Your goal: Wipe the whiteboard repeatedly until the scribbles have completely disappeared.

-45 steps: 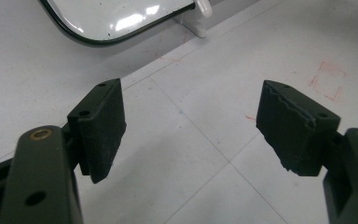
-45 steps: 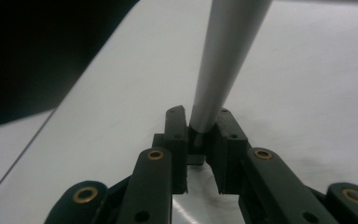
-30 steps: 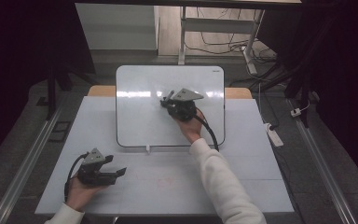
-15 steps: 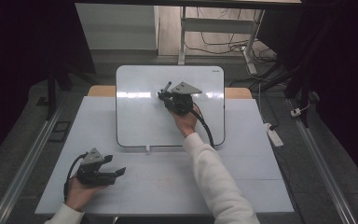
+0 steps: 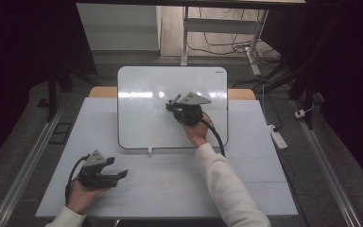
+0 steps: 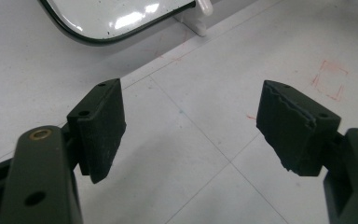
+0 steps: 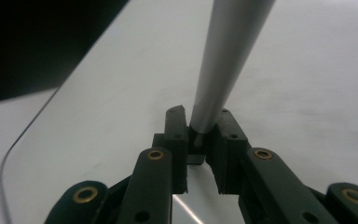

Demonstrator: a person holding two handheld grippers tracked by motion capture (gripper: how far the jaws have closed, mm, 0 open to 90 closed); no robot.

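Your left gripper (image 5: 121, 174) rests spread and empty on the pale grey table (image 5: 260, 189); farther off, your right gripper (image 5: 171, 105) clamps a slim grey pen-like rod (image 7: 228, 56) over the glossy white rounded-corner whiteboard (image 5: 142, 123). Lean hard and the narrowly pinched rod may pivot or slip.

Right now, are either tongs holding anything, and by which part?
Right tongs grip a grey marker-like stick by its near end. Left tongs are open, empty.

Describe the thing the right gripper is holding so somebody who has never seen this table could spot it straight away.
Start at the whiteboard lying on the far middle of the table. Above it is the right gripper, its jaws shut on a slim pale grey stick, perhaps a marker. It is the one thin, round, light rod there, rising from between two black jaws.
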